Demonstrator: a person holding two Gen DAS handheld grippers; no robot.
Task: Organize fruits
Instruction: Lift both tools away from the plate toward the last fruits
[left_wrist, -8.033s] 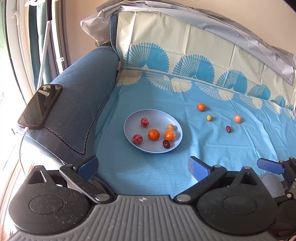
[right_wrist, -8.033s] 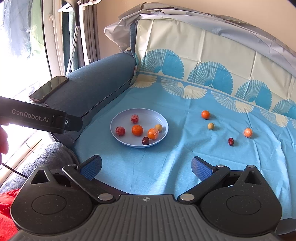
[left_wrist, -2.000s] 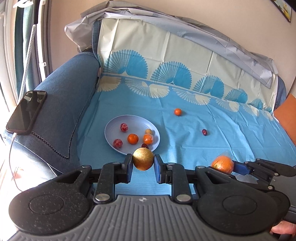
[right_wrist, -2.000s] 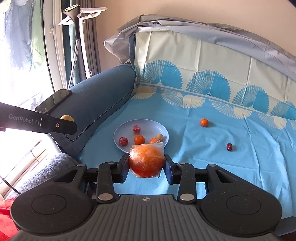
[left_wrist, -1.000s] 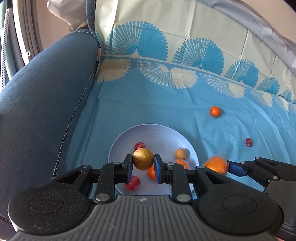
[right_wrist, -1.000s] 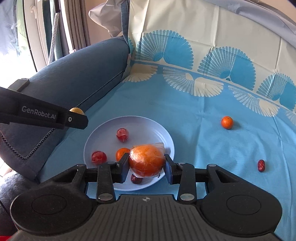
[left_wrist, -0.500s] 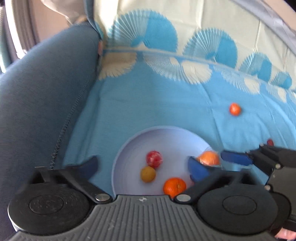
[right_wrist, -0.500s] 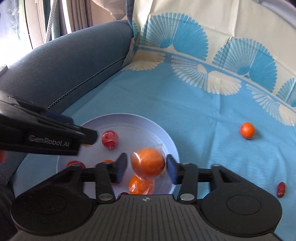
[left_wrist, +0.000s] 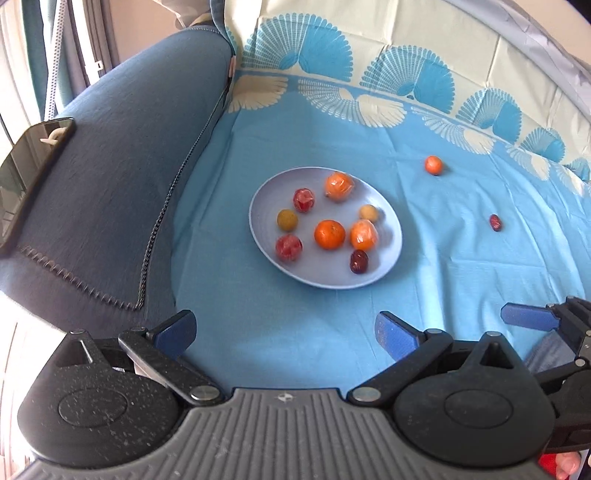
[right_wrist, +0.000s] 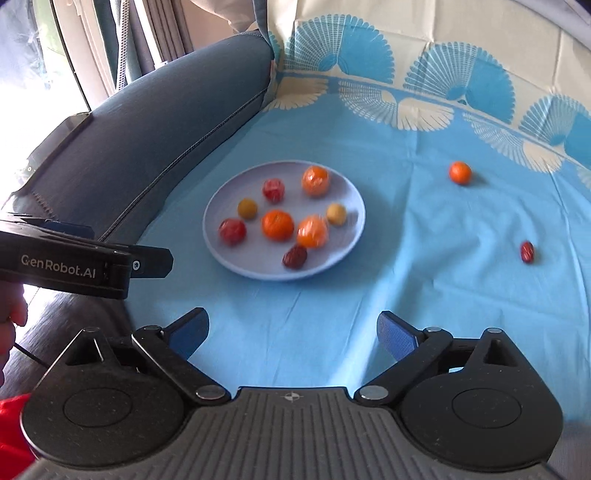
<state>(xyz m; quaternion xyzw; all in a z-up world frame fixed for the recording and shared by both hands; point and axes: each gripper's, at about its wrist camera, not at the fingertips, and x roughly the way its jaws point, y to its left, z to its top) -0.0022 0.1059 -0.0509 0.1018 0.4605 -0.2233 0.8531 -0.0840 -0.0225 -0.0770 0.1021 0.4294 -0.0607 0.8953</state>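
Left wrist view: left gripper (left_wrist: 283, 330) is standing wide open, its fingers (left_wrist: 397, 336) having just been opening, nothing lying between them. Pale blue plate (left_wrist: 388, 266) is sitting on the blue patterned sheet (left_wrist: 295, 325) covering the sofa seat, ahead of the fingers and apart from them. It is carrying eight fruits: a wrapped orange (left_wrist: 339, 186) at the far rim, a bare orange (left_wrist: 329, 234) in the middle, another wrapped one, two red, two yellowish, one dark red date. A loose orange (left_wrist: 433, 164) and a loose date (left_wrist: 495, 222) are lying on the sheet, well right of the plate. A phone (left_wrist: 27, 166) is resting on the armrest (left_wrist: 122, 177).

Right wrist view: right gripper (right_wrist: 291, 334) is gaping wide, its fingers having just been opening, holding nothing. The left gripper is reaching in from the left edge. Plate, slightly blurred, is showing the same eight fruits; loose orange and date are lying apart at right.
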